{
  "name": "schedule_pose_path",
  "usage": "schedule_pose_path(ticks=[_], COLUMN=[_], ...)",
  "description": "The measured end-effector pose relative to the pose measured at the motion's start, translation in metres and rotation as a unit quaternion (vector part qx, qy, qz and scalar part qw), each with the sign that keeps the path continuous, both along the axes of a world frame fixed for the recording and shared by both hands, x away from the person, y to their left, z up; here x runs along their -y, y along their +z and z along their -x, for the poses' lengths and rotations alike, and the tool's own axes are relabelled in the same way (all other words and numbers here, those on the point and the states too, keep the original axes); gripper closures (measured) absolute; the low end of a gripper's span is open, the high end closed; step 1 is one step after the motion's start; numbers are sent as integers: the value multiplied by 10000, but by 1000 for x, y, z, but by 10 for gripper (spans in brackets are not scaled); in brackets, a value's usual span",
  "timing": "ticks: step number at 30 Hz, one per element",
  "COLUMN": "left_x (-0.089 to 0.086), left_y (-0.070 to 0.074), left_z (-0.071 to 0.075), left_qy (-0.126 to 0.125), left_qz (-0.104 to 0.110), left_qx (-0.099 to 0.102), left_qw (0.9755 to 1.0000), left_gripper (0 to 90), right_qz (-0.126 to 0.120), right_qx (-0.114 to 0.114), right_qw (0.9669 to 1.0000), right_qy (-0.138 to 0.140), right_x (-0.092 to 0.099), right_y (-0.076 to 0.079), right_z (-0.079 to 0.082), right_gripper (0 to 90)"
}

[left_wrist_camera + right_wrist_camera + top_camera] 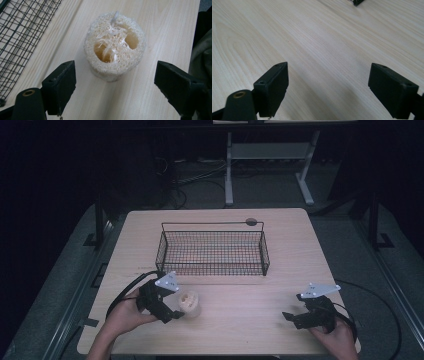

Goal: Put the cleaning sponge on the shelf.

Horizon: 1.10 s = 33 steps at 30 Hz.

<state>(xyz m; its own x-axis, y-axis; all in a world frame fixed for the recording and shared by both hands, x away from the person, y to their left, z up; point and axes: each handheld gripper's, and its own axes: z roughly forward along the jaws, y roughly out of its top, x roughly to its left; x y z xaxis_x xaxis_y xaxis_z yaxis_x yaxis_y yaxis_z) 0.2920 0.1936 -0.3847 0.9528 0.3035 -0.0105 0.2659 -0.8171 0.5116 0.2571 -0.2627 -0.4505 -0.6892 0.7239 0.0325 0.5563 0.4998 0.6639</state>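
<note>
Loofah piece (115, 46) upright on the table (240, 320), cut end up, a short cord at the top rim, just ahead of the left gripper (115, 82). Jaws released and spread wide, one to each side of the sponge, neither touching it (clear gaps both sides in the left gripper view). Wire basket (212, 251) behind it, near but apart, apparently the place for the loofah. Right gripper (300, 319) well apart at the far side of the table, jaws likewise released, bare wood between them.

Likely step: closing on the loofah for a lift toward the basket. Risks as judged from here: light, springy body, so a squeeze too high could tip or squirt it out; one jaw arriving first could push it sideways along the smooth wood; a weak grip on soft fibre could slip mid-carry or snag the basket rim.
</note>
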Motion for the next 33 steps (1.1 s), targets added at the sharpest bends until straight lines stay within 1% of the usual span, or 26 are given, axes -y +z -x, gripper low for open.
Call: schedule_pose_path(ticks=[4, 8, 10, 12, 15, 21, 25, 33], left_x=[8, 12, 16, 18, 22, 27, 32, 38], left_y=[-1, -2, -3, -3, -3, -4, -8, -11], left_z=[-3, -5, -6, -5, -7, -10, -13, -16], left_qy=[-15, 0, -56, -25, -35, -31, -63, -107], left_qz=[-121, -155, -218, -202, -236, -310, -413, -533], left_qx=[-17, -50, -74, -79, -85, -109, -177, -210], left_qw=[9999, 9999, 9997, 9998, 9997, 9995, 9990, 9983], left_gripper=[169, 169, 169, 169, 169, 169, 169, 171], right_qz=[-8, -15, -22, -20, -38, -32, -28, -22], right_qx=[1, 6, -2, 12, 23, 9, 8, 1], right_qw=[10000, 10000, 10000, 10000, 10000, 10000, 10000, 10000], right_qy=[1, 5, -7, 4, 2, 2, 10, 16], right_x=[0, 1, 1, 2, 3, 3, 3, 3], right_y=[0, 0, 1, 1, 1, 1, 1, 1], right_z=[0, 0, 1, 1, 1, 1, 1, 1], right_gripper=[161, 161, 161, 162, 161, 161, 161, 161])
